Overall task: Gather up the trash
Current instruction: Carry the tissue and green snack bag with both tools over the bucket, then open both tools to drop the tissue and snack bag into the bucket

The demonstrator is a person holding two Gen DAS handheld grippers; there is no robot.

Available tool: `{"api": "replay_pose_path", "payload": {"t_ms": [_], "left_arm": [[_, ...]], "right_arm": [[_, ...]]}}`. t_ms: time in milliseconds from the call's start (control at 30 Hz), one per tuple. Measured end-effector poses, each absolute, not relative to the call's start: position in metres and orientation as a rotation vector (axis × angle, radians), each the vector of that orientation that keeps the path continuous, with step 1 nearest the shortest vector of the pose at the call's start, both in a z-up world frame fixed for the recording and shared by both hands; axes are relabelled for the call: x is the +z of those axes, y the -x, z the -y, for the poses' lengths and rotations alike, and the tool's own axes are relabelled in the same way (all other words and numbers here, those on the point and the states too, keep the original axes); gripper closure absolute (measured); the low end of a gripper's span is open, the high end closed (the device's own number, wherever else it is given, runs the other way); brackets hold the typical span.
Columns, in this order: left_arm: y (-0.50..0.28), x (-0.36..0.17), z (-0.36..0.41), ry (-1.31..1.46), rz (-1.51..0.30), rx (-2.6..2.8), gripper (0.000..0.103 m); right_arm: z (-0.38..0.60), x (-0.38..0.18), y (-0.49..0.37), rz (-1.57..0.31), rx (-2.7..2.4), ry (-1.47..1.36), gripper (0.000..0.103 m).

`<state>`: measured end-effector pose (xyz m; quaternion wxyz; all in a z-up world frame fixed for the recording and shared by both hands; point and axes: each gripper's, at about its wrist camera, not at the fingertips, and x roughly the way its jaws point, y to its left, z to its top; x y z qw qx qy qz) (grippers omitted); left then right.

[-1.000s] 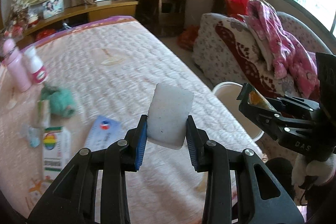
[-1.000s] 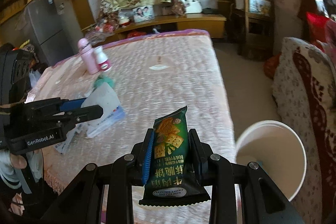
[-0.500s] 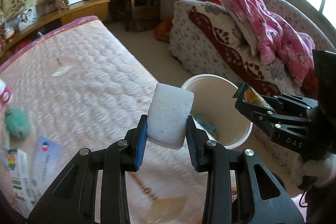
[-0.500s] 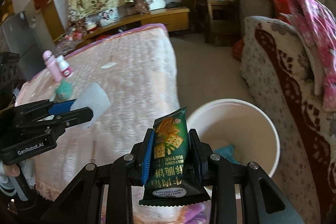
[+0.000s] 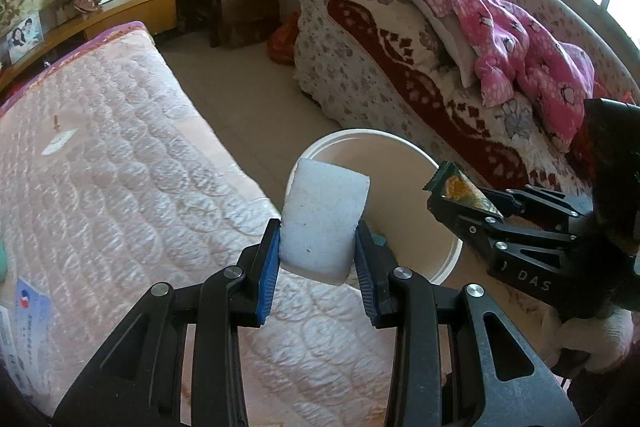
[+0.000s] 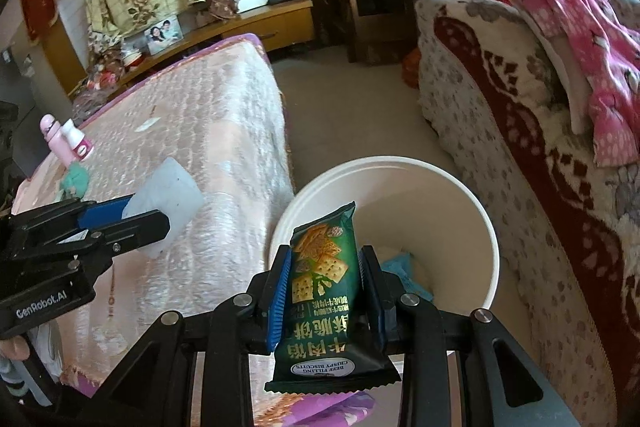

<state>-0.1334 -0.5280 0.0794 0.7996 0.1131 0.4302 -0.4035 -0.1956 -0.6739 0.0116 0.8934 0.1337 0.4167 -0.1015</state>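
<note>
Left wrist view: left gripper (image 5: pixel 316 251) clamps a white foam block (image 5: pixel 322 219) between its blue pads (image 5: pixel 269 269), jaws narrowed onto its sides.
Block's axis: long side runs up and away from the pads, top end leaning slightly right, in front of the white bucket (image 5: pixel 450 251) on the floor between bed (image 5: pixel 120 163) and sofa (image 5: pixel 400 67).
Right gripper here: enters from the right (image 5: pixel 452 201), a wrapper corner (image 5: pixel 456 185) poking from its tip; letters "DAS" show on its body.
Bed items: a card with a red-and-blue logo (image 5: pixel 30 311) at the left edge; print too small to read.

Right wrist view: right gripper (image 6: pixel 325 287) is closed on a green biscuit packet (image 6: pixel 326 291).
Packet writing: "BEEF FILLING CRISPY BISCUITS" plus Chinese characters, all upside down.
Packet's axis: lengthwise along the fingers, far end over the near rim of the bucket (image 6: pixel 494 239), which holds something blue (image 6: pixel 400 269).
Left gripper here: at left (image 6: pixel 160 219) over the bed's edge (image 6: pixel 224 131), holding the block (image 6: pixel 166 203); marked "GenRobot.AI".
</note>
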Motion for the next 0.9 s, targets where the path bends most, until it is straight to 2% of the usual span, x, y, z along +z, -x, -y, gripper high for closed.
{"api": "replay_pose_path", "payload": {"t_ms": [267, 333, 367, 433, 567, 900], "left_arm": [[0.136, 0.075, 0.542, -0.232, -0.928, -0.889, 0.067], [0.136, 0.075, 0.542, -0.224, -0.931, -0.896, 0.065], [0.135, 0.074, 0.543, -0.219, -0.933, -0.899, 0.063], [0.133, 0.073, 0.543, -0.209, -0.937, -0.903, 0.061], [0.132, 0.072, 0.540, -0.199, -0.945, -0.907, 0.051], [0.131, 0.072, 0.528, -0.193, -0.947, -0.886, 0.050]], "right_arm": [[0.685, 0.004, 0.198, -0.873, -0.232, -0.309, 0.072], [0.686, 0.004, 0.198, -0.872, -0.237, -0.310, 0.066], [0.687, 0.004, 0.198, -0.868, -0.245, -0.309, 0.057], [0.687, 0.006, 0.199, -0.861, -0.255, -0.305, 0.053], [0.687, 0.006, 0.198, -0.865, -0.258, -0.303, 0.053], [0.679, 0.003, 0.197, -0.878, -0.248, -0.302, 0.053]]}}
